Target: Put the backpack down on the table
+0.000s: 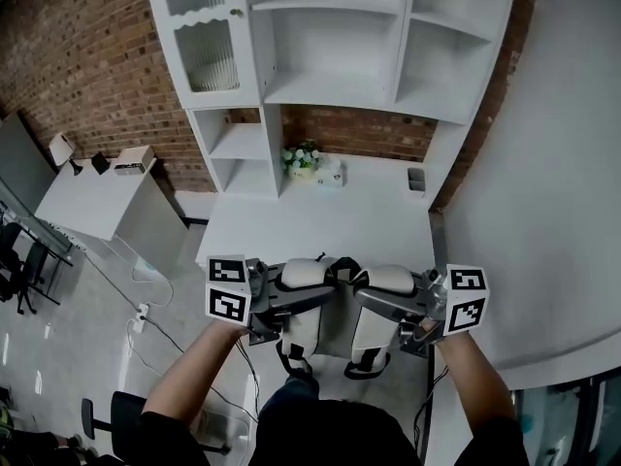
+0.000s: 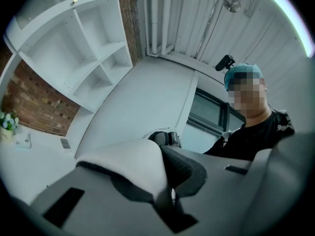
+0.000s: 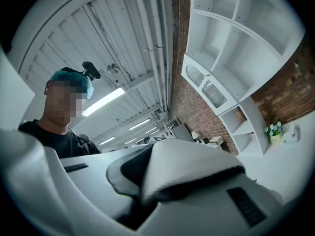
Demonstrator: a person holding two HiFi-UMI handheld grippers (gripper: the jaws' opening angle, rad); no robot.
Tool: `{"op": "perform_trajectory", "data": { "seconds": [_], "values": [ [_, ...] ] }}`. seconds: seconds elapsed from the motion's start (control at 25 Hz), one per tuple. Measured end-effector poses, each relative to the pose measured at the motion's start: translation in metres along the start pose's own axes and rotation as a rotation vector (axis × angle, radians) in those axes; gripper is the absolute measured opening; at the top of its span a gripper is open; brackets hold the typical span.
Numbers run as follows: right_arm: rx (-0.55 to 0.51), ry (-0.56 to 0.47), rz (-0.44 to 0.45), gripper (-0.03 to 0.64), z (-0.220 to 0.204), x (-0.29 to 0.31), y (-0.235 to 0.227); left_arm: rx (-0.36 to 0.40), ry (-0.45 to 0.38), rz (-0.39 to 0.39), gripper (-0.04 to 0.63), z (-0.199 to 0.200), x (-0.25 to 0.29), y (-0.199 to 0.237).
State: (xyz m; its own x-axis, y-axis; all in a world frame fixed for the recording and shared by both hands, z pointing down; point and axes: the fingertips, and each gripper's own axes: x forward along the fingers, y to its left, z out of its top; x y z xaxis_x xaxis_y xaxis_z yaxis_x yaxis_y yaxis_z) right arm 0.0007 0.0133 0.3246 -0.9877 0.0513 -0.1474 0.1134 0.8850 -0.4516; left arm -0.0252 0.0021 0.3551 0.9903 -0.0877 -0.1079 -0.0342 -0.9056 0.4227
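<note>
The left gripper (image 1: 279, 294) and right gripper (image 1: 393, 299) are each clenched on a padded white shoulder strap (image 2: 130, 161) of the white-and-black fabric backpack (image 1: 325, 338). It's hanging just off the white desk (image 1: 320, 226)'s near edge (white shelving unit (image 1: 330, 37) and red brick wall (image 1: 87, 56) behind).

A white table (image 1: 320, 226) spans mid-frame. At its far edge sit a flower pot (image 1: 302, 159), a white box (image 1: 332, 173) just beside it, and a small dark object (image 1: 416, 179) farther right.
</note>
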Motion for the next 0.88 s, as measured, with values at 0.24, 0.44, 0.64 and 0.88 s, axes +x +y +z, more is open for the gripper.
{"op": "perform_trajectory", "data": {
  "seconds": [0.24,0.44,0.64,0.88],
  "values": [
    [-0.063,-0.046,-0.032,0.04,0.005,-0.001,0.005,0.064,0.039,-0.046,0.054,0.003,0.001,-0.009],
    [-0.099,-0.053,-0.061,0.04,0.061,0.031,-0.041,0.072,0.013,-0.06,0.054,0.065,-0.02,0.037],
    [-0.12,-0.062,-0.109,0.04,0.095,0.042,-0.068,0.053,0.036,-0.116,0.054,0.097,-0.025,0.063],
    [-0.134,-0.087,-0.151,0.04,0.118,0.046,-0.095,0.066,0.064,-0.155,0.053,0.114,-0.025,0.086]
  ]
}}
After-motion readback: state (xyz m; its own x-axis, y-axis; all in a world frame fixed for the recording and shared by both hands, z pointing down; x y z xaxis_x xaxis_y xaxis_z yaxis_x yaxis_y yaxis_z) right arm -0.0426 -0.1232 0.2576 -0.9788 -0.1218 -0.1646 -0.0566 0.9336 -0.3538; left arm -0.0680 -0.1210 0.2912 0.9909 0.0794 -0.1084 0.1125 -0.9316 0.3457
